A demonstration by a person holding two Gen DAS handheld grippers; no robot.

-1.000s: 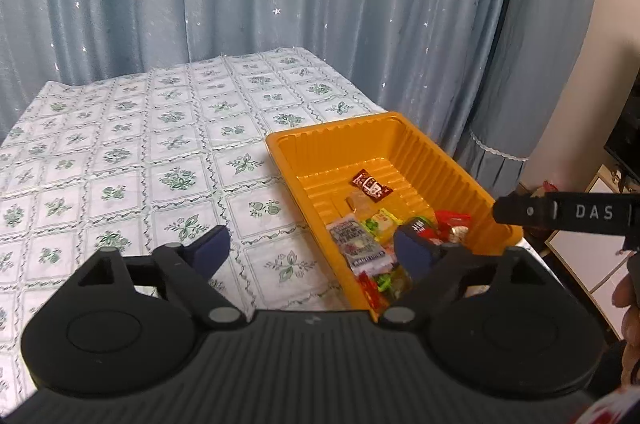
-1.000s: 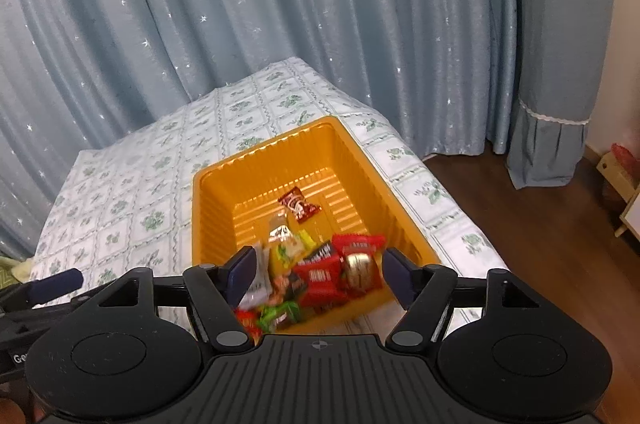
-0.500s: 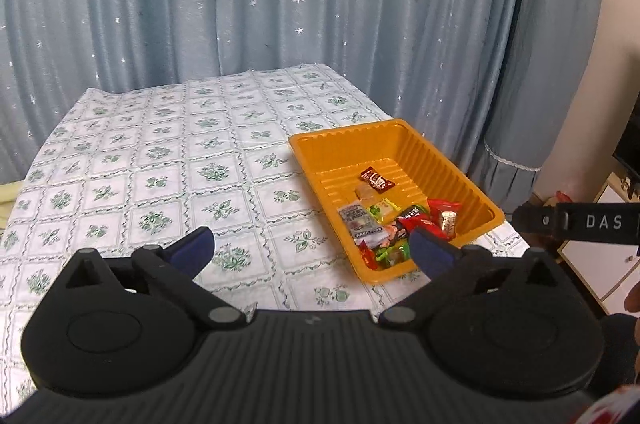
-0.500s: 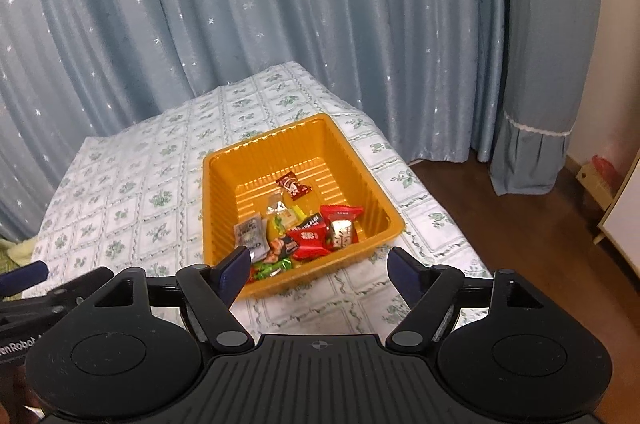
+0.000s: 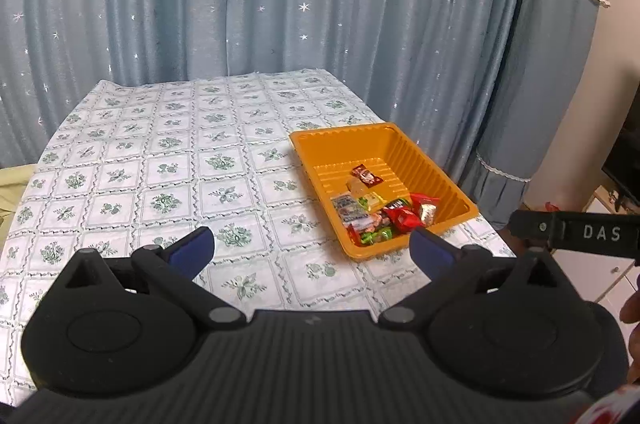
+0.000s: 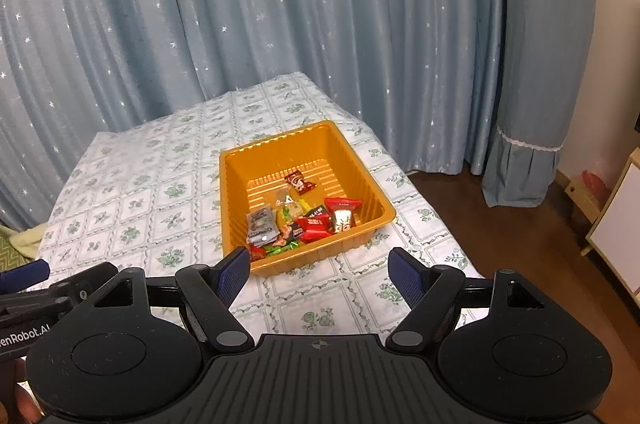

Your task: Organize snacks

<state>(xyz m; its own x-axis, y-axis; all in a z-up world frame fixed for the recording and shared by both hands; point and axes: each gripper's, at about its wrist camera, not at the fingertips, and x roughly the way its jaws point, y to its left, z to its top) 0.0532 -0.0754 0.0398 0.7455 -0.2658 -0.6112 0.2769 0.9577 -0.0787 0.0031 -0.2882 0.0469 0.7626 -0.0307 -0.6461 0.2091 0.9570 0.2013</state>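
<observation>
Orange plastic tray, ribbed on floor and walls, one item: we take it as our landmark, standing on the floral tablecloth at the right-hand edge of the table. Inside the tray, gathered toward its near end, lie the wrapped snacks: red packets, a grey sachet, green and yellow sweets, with one dark red piece lying apart toward the tray's middle. We judge these light, crinkly and slippery in their film, easily crushed if squeezed hard; each is best taken across its body or by a twisted wrapper end, one at a time. We judge the tray itself light and somewhat flexible, best held by its raised rim at the long sides. Left gripper: jaws spread as wide as we see them go, nothing between the blue pads, hanging near of the tray and to its left, touching nothing. Right gripper: jaws parted more moderately, likewise empty, poised above the cloth just near of the tray's front wall and clear of it.
</observation>
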